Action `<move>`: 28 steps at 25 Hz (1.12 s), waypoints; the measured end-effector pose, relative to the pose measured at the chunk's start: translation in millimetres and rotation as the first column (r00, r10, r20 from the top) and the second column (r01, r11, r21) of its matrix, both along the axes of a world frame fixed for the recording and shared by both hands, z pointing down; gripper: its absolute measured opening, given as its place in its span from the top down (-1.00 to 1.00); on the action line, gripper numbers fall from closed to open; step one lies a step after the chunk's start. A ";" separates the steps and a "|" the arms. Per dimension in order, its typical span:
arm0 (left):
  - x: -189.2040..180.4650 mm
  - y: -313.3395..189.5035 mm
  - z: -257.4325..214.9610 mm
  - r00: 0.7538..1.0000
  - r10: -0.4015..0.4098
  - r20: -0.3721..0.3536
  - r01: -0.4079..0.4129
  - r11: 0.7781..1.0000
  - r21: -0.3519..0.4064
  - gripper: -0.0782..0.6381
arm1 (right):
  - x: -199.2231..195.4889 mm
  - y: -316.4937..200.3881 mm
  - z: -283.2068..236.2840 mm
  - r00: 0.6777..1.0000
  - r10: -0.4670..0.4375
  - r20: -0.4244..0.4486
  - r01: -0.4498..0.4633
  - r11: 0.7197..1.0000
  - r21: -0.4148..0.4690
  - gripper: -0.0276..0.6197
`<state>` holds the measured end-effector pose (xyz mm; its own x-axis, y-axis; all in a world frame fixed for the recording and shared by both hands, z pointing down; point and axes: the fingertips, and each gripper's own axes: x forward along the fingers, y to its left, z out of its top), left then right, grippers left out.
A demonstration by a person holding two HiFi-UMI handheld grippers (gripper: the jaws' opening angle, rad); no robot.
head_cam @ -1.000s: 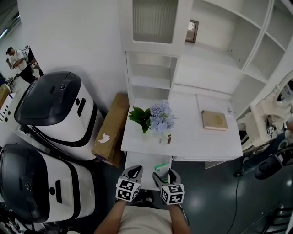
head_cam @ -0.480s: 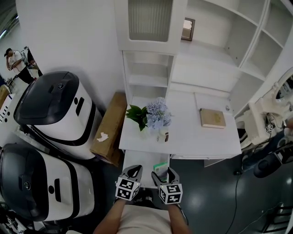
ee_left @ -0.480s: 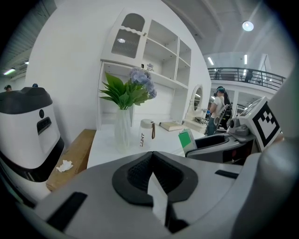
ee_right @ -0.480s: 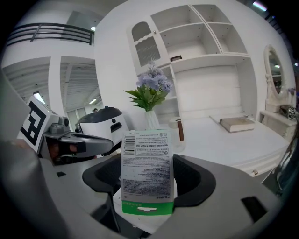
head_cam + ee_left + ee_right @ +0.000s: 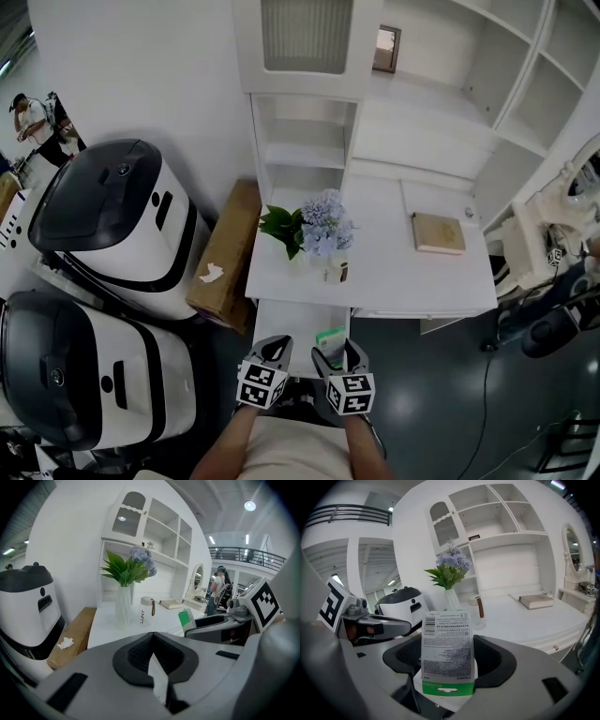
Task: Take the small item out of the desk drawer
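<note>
The small item is a flat white packet with a green strip (image 5: pixel 447 651), printed with small text. My right gripper (image 5: pixel 449 667) is shut on it and holds it upright. In the head view the packet (image 5: pixel 330 336) sits just above the front right corner of the open white desk drawer (image 5: pixel 286 321). My left gripper (image 5: pixel 273 349) is beside the right gripper (image 5: pixel 334 354), over the drawer's front edge. The left jaws meet at the tips with nothing between them. The left gripper view shows the packet (image 5: pixel 187 619) in the right gripper (image 5: pixel 220 624).
On the white desk (image 5: pixel 394 281) stand a vase of blue flowers (image 5: pixel 317 234), a small cup (image 5: pixel 337 272) and a book (image 5: pixel 438 232). White shelves (image 5: pixel 309 150) rise behind. A cardboard box (image 5: pixel 223 258) and two white-and-black machines (image 5: pixel 112 225) stand to the left.
Both grippers stay in nearly the same place at the drawer's front, the right one still holding the packet. The head view has shifted slightly.
</note>
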<state>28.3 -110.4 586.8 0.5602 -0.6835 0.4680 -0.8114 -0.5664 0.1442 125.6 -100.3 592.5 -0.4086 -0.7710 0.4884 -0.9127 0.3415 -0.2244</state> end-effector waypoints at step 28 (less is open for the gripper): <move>-18.2 6.8 7.9 1.000 0.010 -0.025 -0.011 0.999 -0.031 0.74 | -10.9 -0.7 3.6 1.000 0.014 -0.012 -0.014 1.000 0.002 -0.21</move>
